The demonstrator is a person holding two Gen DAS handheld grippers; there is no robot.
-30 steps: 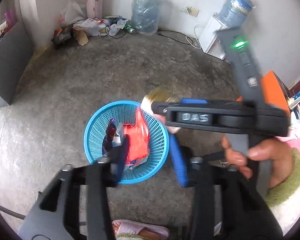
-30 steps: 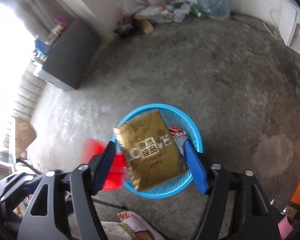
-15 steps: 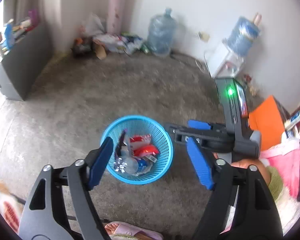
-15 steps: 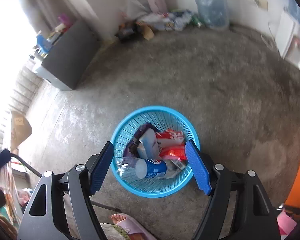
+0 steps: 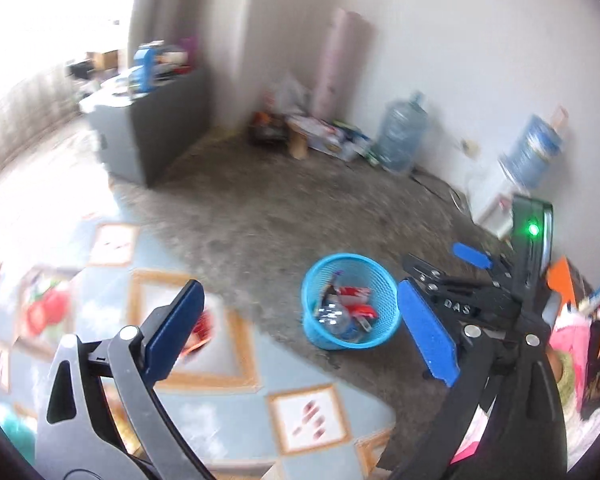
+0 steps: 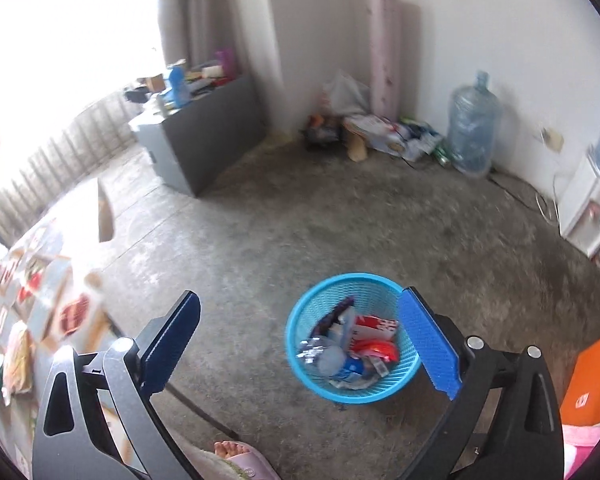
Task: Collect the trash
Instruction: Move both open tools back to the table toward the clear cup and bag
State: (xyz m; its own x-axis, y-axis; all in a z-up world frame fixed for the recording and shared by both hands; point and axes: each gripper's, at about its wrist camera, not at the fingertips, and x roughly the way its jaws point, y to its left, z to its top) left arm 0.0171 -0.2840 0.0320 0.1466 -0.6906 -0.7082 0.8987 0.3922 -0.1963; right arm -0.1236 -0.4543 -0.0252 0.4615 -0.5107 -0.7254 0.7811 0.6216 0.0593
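Bare grey concrete floor [image 6: 340, 220] ran to a white wall, where two big water jugs [image 6: 474, 132] and a pile of clutter in the corner [image 6: 380, 136] stood well apart from us. Near our feet sat the blue mesh basket [image 6: 300, 344], upright, holding the trash [image 6: 352, 348]: a crushed clear bottle, red and white wrappers, a dark pouch and a blue-labelled piece, all loosely heaped below the rim.

Our left gripper [image 5: 300, 340] had its jaws spread wide with nothing between them, and it hung over a patterned mat [image 5: 220, 400] with the basket just to its right. Our right gripper [image 6: 300, 344] was likewise gaping and empty, framing the basket from above; in the left view it showed beside the basket [image 5: 436, 280].

We judged this trash to be light and limp: foil and film would crumple and slide under the pads, so a pinch across a folded edge or the bottle's neck would hold best. We took the basket itself for thin, springy plastic, best gripped at its rim, and likely to tip if pulled from one side.
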